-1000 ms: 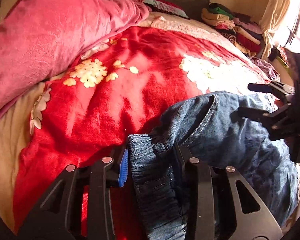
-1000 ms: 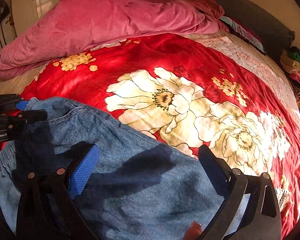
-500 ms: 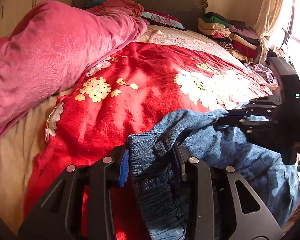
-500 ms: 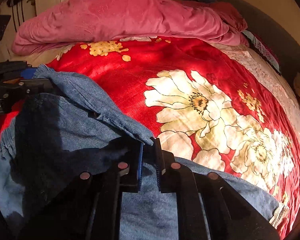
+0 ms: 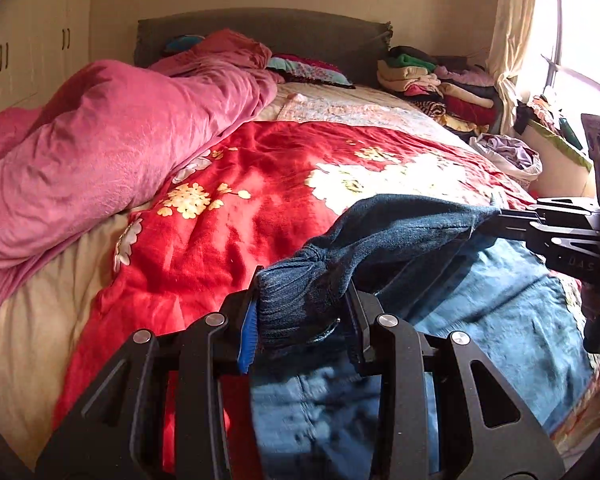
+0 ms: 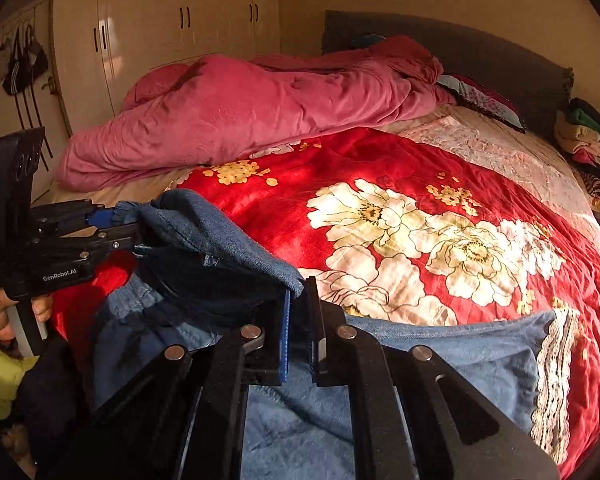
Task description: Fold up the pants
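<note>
Blue denim pants [image 5: 496, 320] lie on the red flowered blanket at the near edge of the bed; they also show in the right wrist view [image 6: 440, 356]. A lace-trimmed hem [image 6: 552, 364] lies flat at the right. My left gripper [image 5: 300, 320] is shut on the elastic waistband corner and holds it off the bed. My right gripper [image 6: 299, 320] is shut on the pants' upper edge. That edge hangs lifted between the two grippers. The right gripper also shows in the left wrist view [image 5: 500, 220], and the left gripper in the right wrist view [image 6: 132, 224].
A pink duvet [image 5: 100, 152] is heaped along the bed's left side. The red flowered blanket [image 6: 400, 208] covers the middle. A stack of folded clothes [image 5: 432, 80] sits at the far right by the window. A wardrobe [image 6: 172, 48] stands behind the bed.
Both grippers have risen, lifting the pants' top edge off the bed. The right gripper, open a second ago, closed on the denim and now holds it up.
</note>
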